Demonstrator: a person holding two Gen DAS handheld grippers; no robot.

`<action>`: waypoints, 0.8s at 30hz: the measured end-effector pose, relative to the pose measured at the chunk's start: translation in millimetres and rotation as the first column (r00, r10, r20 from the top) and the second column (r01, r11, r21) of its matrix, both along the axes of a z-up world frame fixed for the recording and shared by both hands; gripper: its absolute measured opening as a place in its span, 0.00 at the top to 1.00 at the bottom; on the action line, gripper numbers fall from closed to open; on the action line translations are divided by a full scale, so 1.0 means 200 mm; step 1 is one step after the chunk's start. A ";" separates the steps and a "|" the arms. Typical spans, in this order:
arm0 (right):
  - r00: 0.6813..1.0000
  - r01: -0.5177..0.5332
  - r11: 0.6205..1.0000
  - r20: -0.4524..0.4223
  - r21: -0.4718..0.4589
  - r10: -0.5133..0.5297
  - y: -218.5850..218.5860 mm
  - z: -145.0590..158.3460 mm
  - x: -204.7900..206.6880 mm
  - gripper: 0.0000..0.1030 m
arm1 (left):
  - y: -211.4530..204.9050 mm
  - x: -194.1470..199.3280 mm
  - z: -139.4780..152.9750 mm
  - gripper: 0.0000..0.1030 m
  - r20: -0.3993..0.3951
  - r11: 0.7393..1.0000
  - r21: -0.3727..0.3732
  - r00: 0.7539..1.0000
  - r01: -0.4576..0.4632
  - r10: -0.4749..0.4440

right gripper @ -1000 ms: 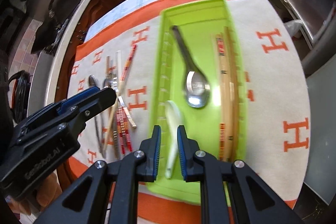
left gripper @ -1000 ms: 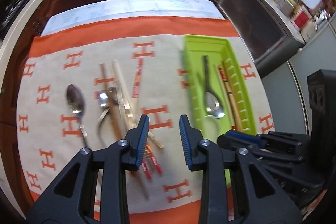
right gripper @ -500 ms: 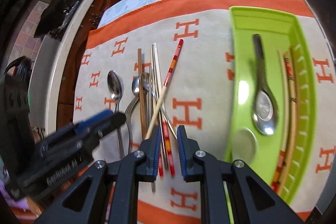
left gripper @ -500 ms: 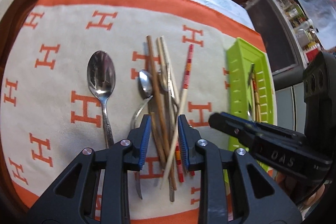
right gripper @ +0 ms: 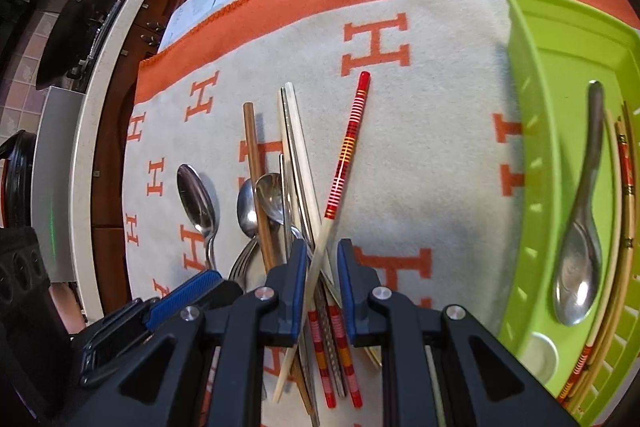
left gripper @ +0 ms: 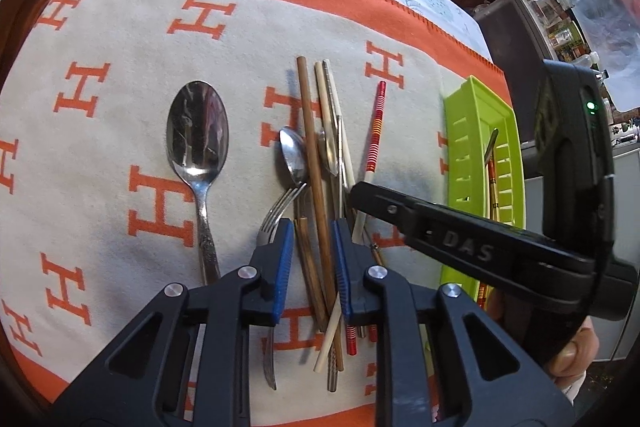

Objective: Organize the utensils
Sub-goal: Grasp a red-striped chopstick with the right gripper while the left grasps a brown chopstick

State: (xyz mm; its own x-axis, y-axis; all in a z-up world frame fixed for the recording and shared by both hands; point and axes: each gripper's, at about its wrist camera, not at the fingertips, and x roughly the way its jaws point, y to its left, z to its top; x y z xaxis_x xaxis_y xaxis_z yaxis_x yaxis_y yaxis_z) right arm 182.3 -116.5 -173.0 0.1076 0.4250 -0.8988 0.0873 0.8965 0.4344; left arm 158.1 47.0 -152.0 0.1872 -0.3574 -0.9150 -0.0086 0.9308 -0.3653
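Note:
A pile of chopsticks, a fork and small spoons lies mid-cloth, with a large spoon to its left. My left gripper is low over the pile's near end. Its jaws are closing, with the brown chopsticks between the pads, and no firm press shows. My right gripper straddles the pale end of the red-striped chopstick and its neighbours, with a gap on both sides. The green tray at the right holds a metal spoon, a white spoon and chopsticks.
An orange-and-cream cloth with H marks covers the table. The right gripper's black finger crosses just right of the left one, a hand behind it. Dark cabinets and a cluttered counter lie beyond the table's far edge.
Both grippers moved left, away from the green tray, and came down over the pile of utensils. The left jaws have narrowed; the right jaws kept the same gap.

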 end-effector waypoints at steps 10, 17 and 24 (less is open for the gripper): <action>0.999 0.038 0.999 0.008 0.008 -0.038 -0.04 -0.03 -0.02 0.94 | -0.06 0.05 -0.06 0.86 -0.037 1.000 0.005 0.999 -0.015 0.015; 0.998 0.064 0.996 0.020 0.056 -0.065 -0.14 0.01 -0.08 0.95 | -0.10 0.08 -0.10 0.91 -0.053 0.999 0.032 0.998 -0.022 0.023; 0.997 0.069 0.994 0.026 0.085 -0.072 -0.17 0.02 -0.11 0.95 | -0.13 0.09 -0.12 0.93 -0.049 0.998 0.053 0.998 -0.028 0.030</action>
